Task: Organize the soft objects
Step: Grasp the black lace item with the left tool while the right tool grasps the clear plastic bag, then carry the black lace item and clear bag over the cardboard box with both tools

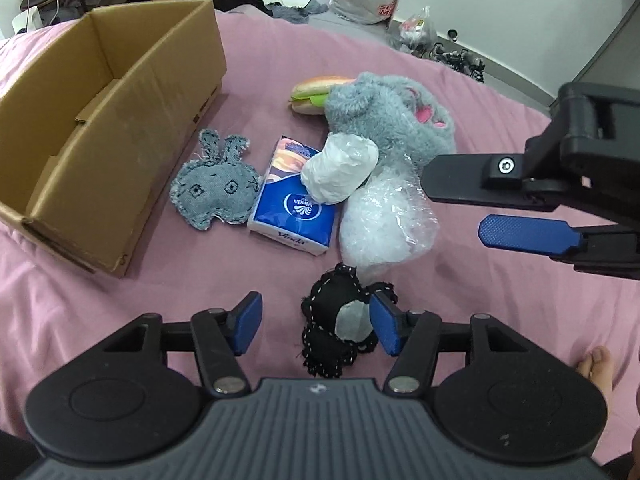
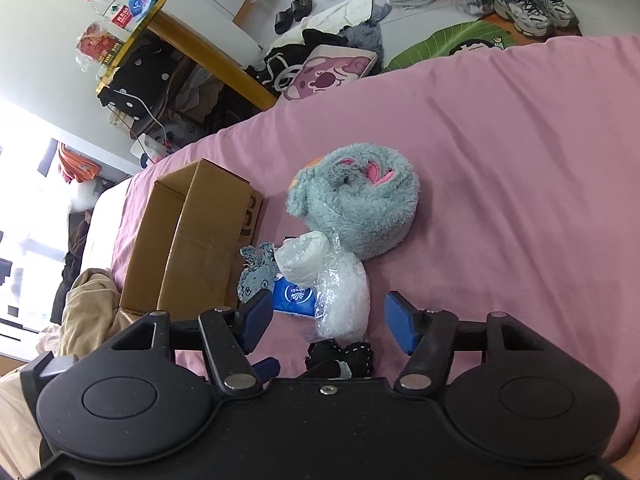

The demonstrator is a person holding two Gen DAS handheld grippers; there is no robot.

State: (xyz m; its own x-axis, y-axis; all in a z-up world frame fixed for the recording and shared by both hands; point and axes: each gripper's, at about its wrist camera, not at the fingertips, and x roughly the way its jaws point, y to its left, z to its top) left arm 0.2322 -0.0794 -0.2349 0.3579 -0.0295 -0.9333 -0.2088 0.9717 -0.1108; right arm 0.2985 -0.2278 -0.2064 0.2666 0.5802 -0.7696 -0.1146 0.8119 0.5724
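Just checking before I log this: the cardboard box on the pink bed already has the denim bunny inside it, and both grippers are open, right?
Not quite. The denim bunny lies on the pink bed beside the cardboard box, not inside; the left wrist view shows it. The left gripper and right gripper are open.

You had the cardboard box (image 1: 100, 120) on the bedsheet (image 1: 460, 320), left of the pile. Just right of it lay the rabbit patch (image 1: 216, 188), then the tissue pack (image 1: 294, 208), with the wrapped bundle (image 1: 340, 168) resting on its far corner. Behind those sat the plush toy (image 1: 392, 116) and the toy sandwich (image 1: 312, 94). The stitched doll (image 1: 340, 320) lay nearest you, between your left gripper's (image 1: 316, 324) fingers.
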